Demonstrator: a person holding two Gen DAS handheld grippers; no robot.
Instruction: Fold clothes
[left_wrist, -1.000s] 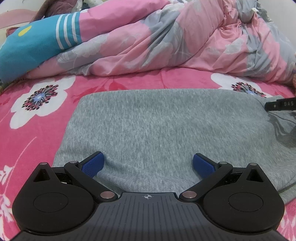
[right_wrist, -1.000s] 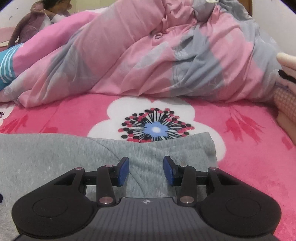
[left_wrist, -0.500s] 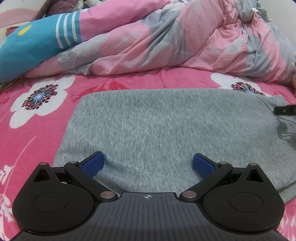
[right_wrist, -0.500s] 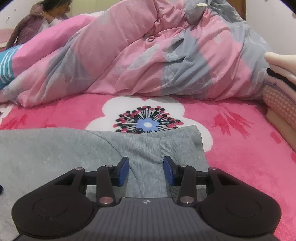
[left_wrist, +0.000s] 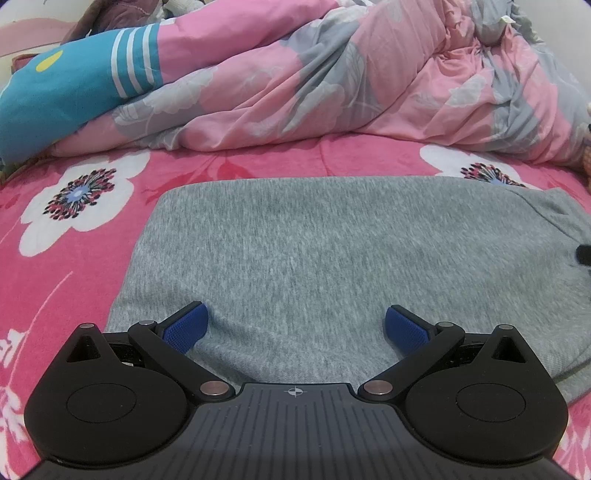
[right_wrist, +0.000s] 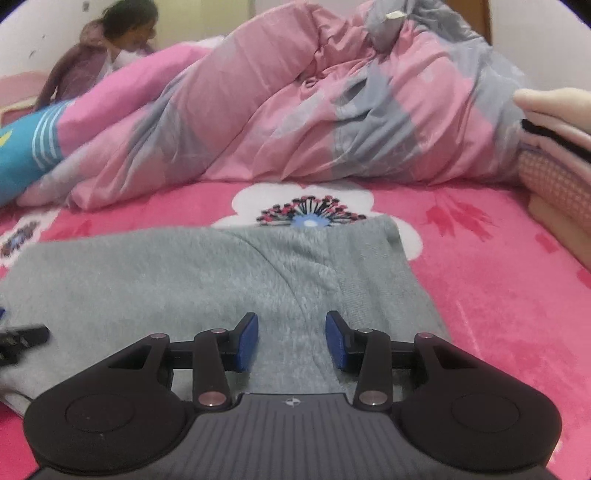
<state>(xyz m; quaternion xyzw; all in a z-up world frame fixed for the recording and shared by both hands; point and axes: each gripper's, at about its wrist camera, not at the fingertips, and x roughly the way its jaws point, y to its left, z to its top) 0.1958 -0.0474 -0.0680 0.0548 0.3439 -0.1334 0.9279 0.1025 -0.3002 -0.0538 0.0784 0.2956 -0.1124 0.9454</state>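
The grey garment (left_wrist: 325, 266) lies flat on the pink flowered bedspread (left_wrist: 74, 236), near both cameras, as a smooth broad rectangle. Its right end shows a ribbed band (right_wrist: 373, 258) with a seam running diagonally beside it. The outline is tidy and no sleeves are visible, which suggests a partly folded state, though a garment merely laid out flat would look the same; the views do not settle which.

Left gripper (left_wrist: 295, 326): jaws spread wide, hovering over the near left part of the garment. Nothing is between the pads; contact with the cloth cannot be confirmed.

Right gripper (right_wrist: 291, 341): jaws moderately apart, narrower than the left, positioned over the near right part just short of the ribbed band. Nothing is clamped.

Any further fold would require each gripper to close on an edge or corner of the cloth and carry both ends across evenly, to avoid skewing the layers.

The bunched pink-and-grey quilt (left_wrist: 332, 85) lies far behind; stacked folded cloth (right_wrist: 554, 147) lies far right.
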